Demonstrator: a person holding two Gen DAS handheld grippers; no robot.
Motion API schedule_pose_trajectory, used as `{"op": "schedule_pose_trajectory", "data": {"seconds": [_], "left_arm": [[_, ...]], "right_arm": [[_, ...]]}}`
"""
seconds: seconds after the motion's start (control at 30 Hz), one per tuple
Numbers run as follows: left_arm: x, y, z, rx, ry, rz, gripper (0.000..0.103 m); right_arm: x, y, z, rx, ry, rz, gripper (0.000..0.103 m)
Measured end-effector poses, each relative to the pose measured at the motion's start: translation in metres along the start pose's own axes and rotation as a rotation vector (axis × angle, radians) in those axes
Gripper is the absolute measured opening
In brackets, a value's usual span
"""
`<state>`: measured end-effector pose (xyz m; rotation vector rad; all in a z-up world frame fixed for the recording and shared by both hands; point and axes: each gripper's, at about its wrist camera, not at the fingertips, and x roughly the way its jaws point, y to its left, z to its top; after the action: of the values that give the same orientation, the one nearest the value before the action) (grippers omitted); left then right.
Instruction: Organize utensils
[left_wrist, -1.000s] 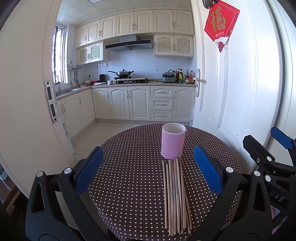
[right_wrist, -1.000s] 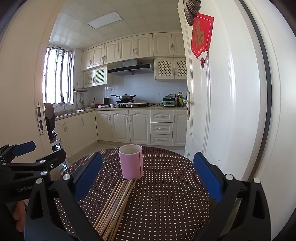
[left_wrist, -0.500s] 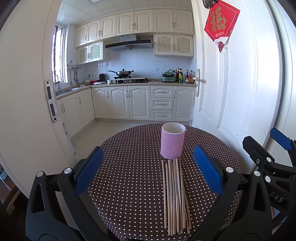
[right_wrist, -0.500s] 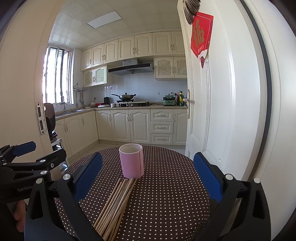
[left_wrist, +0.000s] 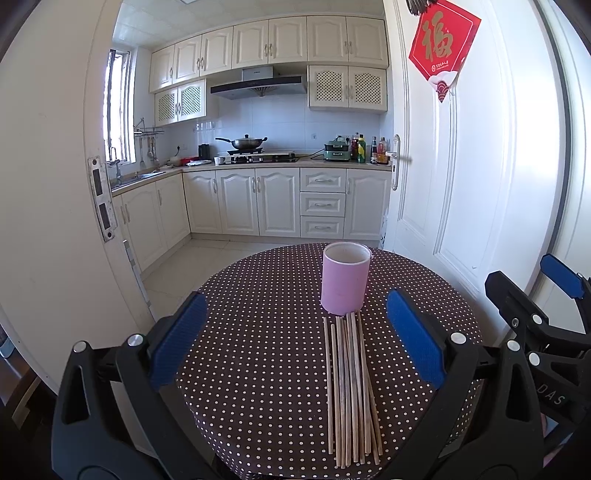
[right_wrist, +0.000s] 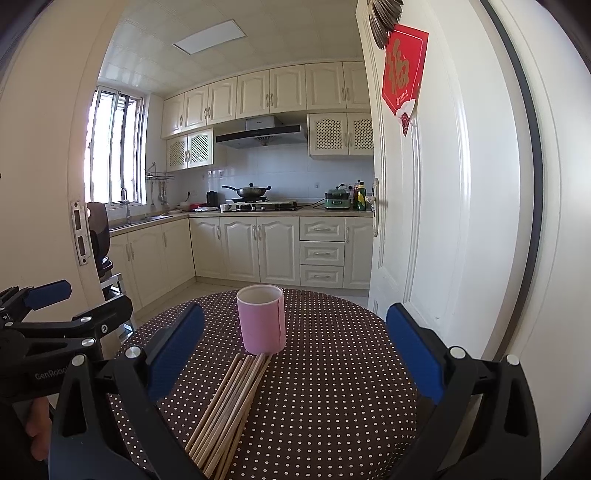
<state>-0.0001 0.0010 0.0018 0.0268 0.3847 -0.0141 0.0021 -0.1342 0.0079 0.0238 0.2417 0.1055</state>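
A pink cylindrical cup stands upright on a round table with a brown polka-dot cloth. Several wooden chopsticks lie bundled flat on the cloth, their far ends just in front of the cup. My left gripper hovers open over the near edge of the table, its blue pads wide apart with nothing between them. My right gripper is open as well and holds nothing; it appears at the right edge of the left wrist view.
A white door with a red paper decoration stands open right of the table. A door frame rises on the left. Behind lies a kitchen with white cabinets, a wok on the stove and a tiled floor.
Both views have drifted very slightly; the cup and chopsticks lie where they were and both grippers stay open.
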Motion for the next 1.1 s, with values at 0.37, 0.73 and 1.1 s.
{"op": "schedule_pose_trajectory", "data": {"seconds": [0.37,0.73,1.1], "left_arm": [[0.000,0.000,0.000,0.000,0.002,0.001,0.096],[0.001,0.000,-0.001,-0.002,0.004,0.001,0.096],[0.022,0.003,-0.008,-0.012,0.089,-0.006,0.096]], "right_arm": [[0.001,0.000,0.000,0.002,0.004,0.001,0.095],[0.003,0.001,0.000,0.010,0.011,0.006,0.095],[0.019,-0.004,-0.011,0.053,0.084,0.043,0.095]]}}
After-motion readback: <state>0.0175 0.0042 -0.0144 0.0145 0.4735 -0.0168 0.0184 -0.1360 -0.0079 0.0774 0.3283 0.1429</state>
